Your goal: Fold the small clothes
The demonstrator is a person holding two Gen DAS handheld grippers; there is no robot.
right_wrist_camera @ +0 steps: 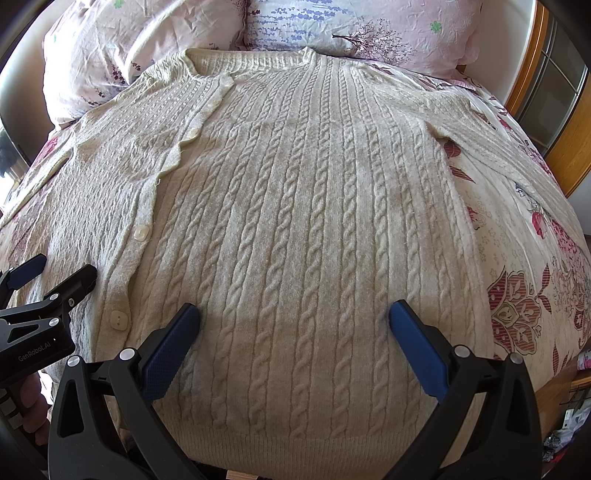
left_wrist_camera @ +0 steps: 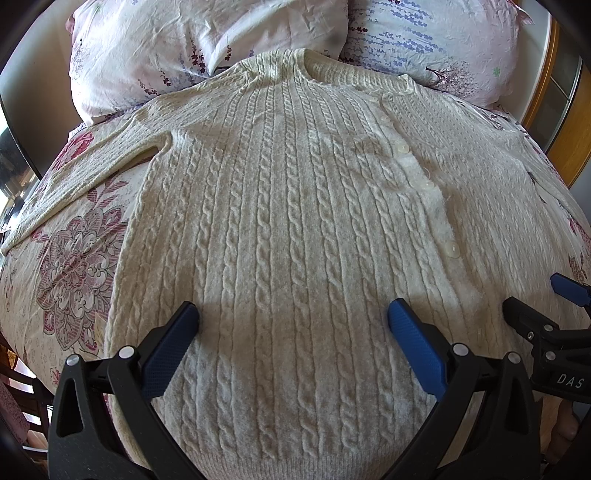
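Nearest us, the hem of the cardigan sits right at the foot edge of the bed, and both tools hover just above it. The left gripper has its fingers spread wide, nothing between them but cable knit underneath. The right gripper is the same story: fingers wide apart, holding nothing. The two are close side by side, left over the left half of the body, right over the right half.

The cardigan is laid out flat, front up, collar towards the two pillows at the head of the bed. It's buttoned, and the buttons run down the middle, with the placket a little wavy higher up. One sleeve stretches out to the left, the other sleeve angles away on the right, both still unfolded.

So as I read it, the spreading-out is done and the folding proper hasn't started: no sleeve is turned in, no side is brought over, and the body is at full length. Everything is left to do: sleeves in, then hem up towards the collar.
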